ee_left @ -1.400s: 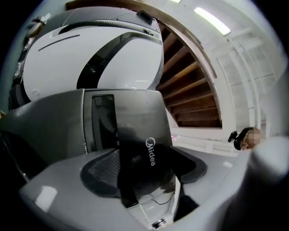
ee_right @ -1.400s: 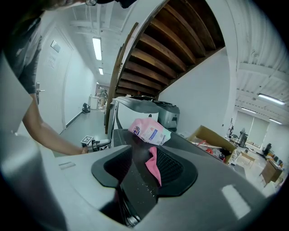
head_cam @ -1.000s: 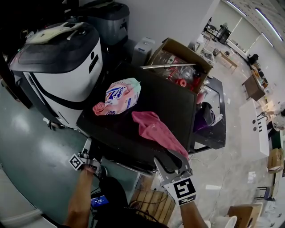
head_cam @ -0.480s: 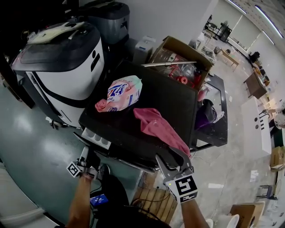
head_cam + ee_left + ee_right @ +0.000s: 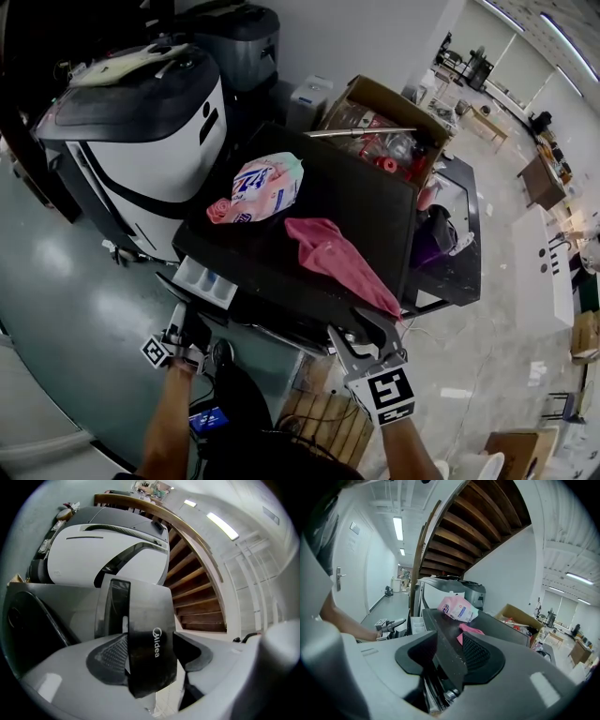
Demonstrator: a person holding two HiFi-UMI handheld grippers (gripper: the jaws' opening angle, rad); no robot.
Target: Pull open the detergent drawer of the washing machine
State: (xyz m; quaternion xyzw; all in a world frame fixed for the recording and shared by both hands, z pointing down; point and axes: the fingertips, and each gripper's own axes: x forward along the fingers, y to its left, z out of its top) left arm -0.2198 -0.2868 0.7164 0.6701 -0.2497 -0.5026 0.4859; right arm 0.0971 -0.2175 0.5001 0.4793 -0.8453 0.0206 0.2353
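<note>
Left gripper (image 5: pixel 187 328) low at front-left corner of machine (image 5: pixel 361 206), angled up, bare forearm (image 5: pixel 169 422) behind it. Jaws clamped on drawer front (image 5: pixel 150 653), having just eased slightly wider. Right gripper (image 5: pixel 362 330) at front-right corner, tilted down, jaws pinching top panel's edge (image 5: pixel 449 660). Right forearm (image 5: pixel 410 457) barely in view.

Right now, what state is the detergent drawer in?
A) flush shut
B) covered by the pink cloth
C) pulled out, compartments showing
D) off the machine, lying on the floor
C: in the head view the detergent drawer juts out from the front of the washing machine, with its pale compartments open to view.
</note>
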